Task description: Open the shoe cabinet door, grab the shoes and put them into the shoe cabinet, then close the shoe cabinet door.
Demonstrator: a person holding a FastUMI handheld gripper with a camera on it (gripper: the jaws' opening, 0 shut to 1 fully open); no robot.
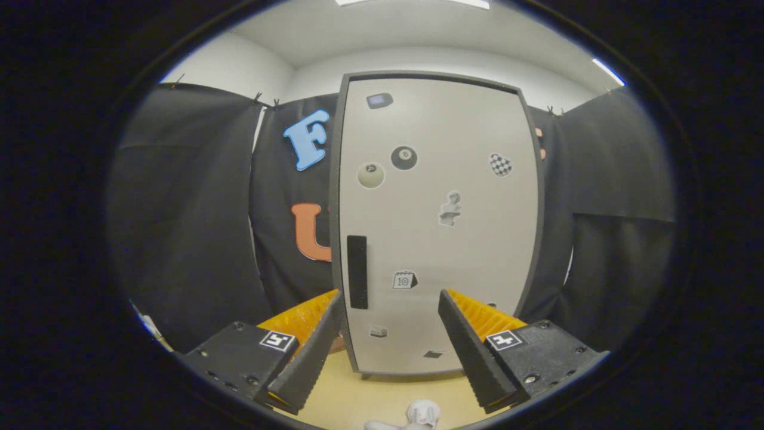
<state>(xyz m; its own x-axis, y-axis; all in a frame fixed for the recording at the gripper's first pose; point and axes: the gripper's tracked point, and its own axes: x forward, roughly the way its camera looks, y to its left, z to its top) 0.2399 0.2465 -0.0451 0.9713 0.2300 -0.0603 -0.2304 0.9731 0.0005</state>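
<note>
Pale grey, dark-framed: one cabinet (436, 227) stands upright on the wooden floor (382, 397) against the booth's black cloth wall (191, 227), its single door (477, 251) closed. One black vertical handle (357, 272) sits near the door's left edge, at lower mid-height. About nine small stickers (404, 158) dot the door, among them two ball shapes, one checkered heart and one calendar shape. One gripper (391, 298) points level at the door's lower part, its two fingers (310, 352) spread wide with nothing between them; the left fingertip lies just beside the handle's lower end, though contact cannot be told. One white shoe (418, 416), partly visible, lies on the floor between and below the fingers, in front of the cabinet.
</note>
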